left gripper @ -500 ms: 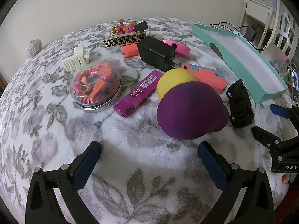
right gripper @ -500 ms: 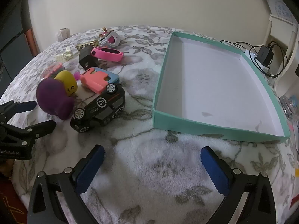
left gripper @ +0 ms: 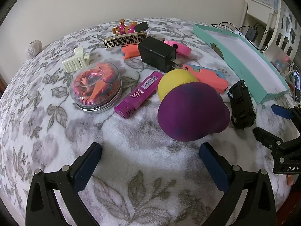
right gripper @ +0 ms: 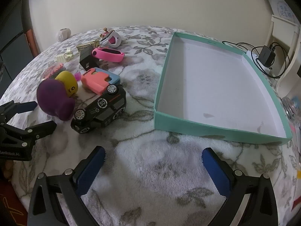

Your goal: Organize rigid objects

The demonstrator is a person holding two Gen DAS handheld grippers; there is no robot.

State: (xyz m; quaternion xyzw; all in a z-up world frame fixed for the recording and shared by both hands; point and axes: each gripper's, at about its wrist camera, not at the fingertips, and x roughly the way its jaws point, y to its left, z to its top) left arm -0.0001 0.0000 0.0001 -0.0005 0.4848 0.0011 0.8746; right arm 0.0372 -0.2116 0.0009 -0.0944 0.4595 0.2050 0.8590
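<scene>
Both claws stand spread as wide as they go and hold nothing: the left gripper [left gripper: 150, 162] hangs over bare fleece just short of the toys, and the right gripper [right gripper: 153, 167] hangs over the grey-and-white leaf-patterned blanket [right gripper: 150, 150] between the toy pile and the box.

Nearest the left claw is a purple-and-yellow rounded squishy figure [left gripper: 190, 111]. It looks soft and probably light, so a squeeze would likely sink in; it may not even count among the rigid pieces.

Just beside it, lying on its side, is the black plastic toy car with white wheels [right gripper: 101, 111]. I judge it stiff and light, with smooth slippery flanks; a hold across the body between the wheels seems safest, since the wheels could roll under the pads.

Behind the car lies a coral-and-blue plastic toy block [right gripper: 97, 81], touching it; flat sides, easy to pinch.

The translucent magenta lighter [left gripper: 139, 95] lies flat on the fleece, slim and slick, best taken across its narrow width.

Left of it sits a round clear-lidded tin of orange and pink pieces [left gripper: 96, 88]. It looks too broad for an easy hold, and its lid may pop off.

Farther back are the black cube-shaped plug charger [left gripper: 158, 53], stiff with square faces, the cream plastic hair claw [left gripper: 76, 61], and the pink wristband [right gripper: 108, 54].

The empty shallow teal cardboard box with white lining [right gripper: 216, 130] lies to the right of the pile, well apart from the far items, and is the likely destination.
</scene>
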